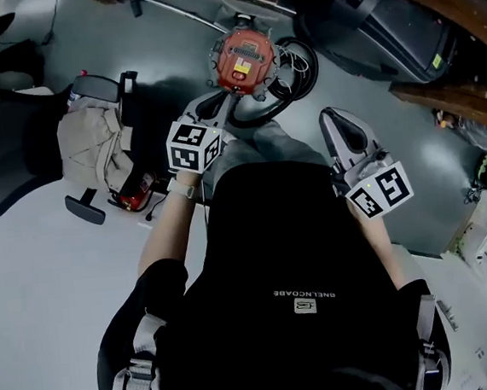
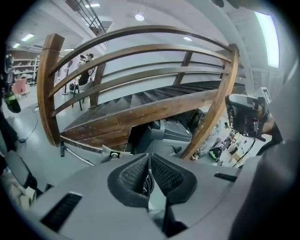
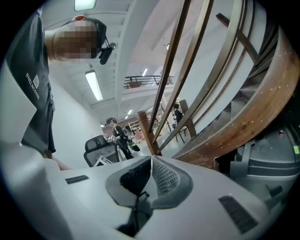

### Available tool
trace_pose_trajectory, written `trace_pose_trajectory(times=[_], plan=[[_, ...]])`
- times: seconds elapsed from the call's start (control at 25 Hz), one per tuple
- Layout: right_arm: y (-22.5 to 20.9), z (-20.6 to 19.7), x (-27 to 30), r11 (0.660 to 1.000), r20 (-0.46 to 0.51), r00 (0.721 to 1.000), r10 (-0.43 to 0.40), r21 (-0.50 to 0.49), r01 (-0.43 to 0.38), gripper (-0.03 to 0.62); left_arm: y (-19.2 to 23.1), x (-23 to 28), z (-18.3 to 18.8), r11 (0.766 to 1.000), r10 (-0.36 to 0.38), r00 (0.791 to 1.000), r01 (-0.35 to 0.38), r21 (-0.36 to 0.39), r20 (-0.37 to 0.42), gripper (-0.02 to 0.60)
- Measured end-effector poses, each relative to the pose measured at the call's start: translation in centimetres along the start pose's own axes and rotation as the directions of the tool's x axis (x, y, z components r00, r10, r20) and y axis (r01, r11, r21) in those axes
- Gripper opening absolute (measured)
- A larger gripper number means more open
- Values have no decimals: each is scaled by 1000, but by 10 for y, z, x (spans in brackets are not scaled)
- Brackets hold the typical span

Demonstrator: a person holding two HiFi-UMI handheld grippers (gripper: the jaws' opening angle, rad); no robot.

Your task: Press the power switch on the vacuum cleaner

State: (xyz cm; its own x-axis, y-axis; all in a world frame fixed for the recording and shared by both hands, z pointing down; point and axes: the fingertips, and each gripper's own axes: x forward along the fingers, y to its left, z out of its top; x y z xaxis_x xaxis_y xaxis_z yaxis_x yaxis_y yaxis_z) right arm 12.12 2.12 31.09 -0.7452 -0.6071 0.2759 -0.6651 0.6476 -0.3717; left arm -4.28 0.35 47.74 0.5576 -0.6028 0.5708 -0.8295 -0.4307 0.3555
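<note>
The red round vacuum cleaner (image 1: 246, 59) stands on the grey floor ahead of me, with a black hose (image 1: 294, 84) coiled to its right. My left gripper (image 1: 220, 100) is shut with nothing in it; its tips point at the vacuum's near edge, just short of the red top. In the left gripper view the shut left gripper (image 2: 149, 155) faces a wooden staircase (image 2: 140, 108), and the vacuum is hidden there. My right gripper (image 1: 333, 114) is shut and empty, held apart to the right of the vacuum. The right gripper (image 3: 151, 159) looks up past stair rails.
A black office chair (image 1: 12, 148) and a beige bag (image 1: 93, 143) stand at the left. A dark machine (image 1: 390, 26) sits under the wooden stair stringer (image 1: 444, 98) at the right. A metal wand (image 1: 187, 11) lies behind the vacuum. Other people stand far off (image 3: 112, 129).
</note>
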Motion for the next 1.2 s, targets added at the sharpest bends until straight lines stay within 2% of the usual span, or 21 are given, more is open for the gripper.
trace_pose_trajectory(times=[0.28,0.56,0.92,1.2], plan=[[-28,-19,-26,995,-22,996,-84,48,85,29,17,64,-29,1000,-3,995,4,4,-95,29],[-51,-43,-38,984,-52,987,-151,89,156,29,41,121,-70,1000,-15,982,17,10,-189,20],[-66,-81,-46,968,-104,975,-196,138,209,29,66,195,-132,1000,-7,946,15,21,-323,20],[-68,-110,-50,960,-159,965,-207,156,232,29,95,239,-178,999,25,918,-15,29,-397,18]])
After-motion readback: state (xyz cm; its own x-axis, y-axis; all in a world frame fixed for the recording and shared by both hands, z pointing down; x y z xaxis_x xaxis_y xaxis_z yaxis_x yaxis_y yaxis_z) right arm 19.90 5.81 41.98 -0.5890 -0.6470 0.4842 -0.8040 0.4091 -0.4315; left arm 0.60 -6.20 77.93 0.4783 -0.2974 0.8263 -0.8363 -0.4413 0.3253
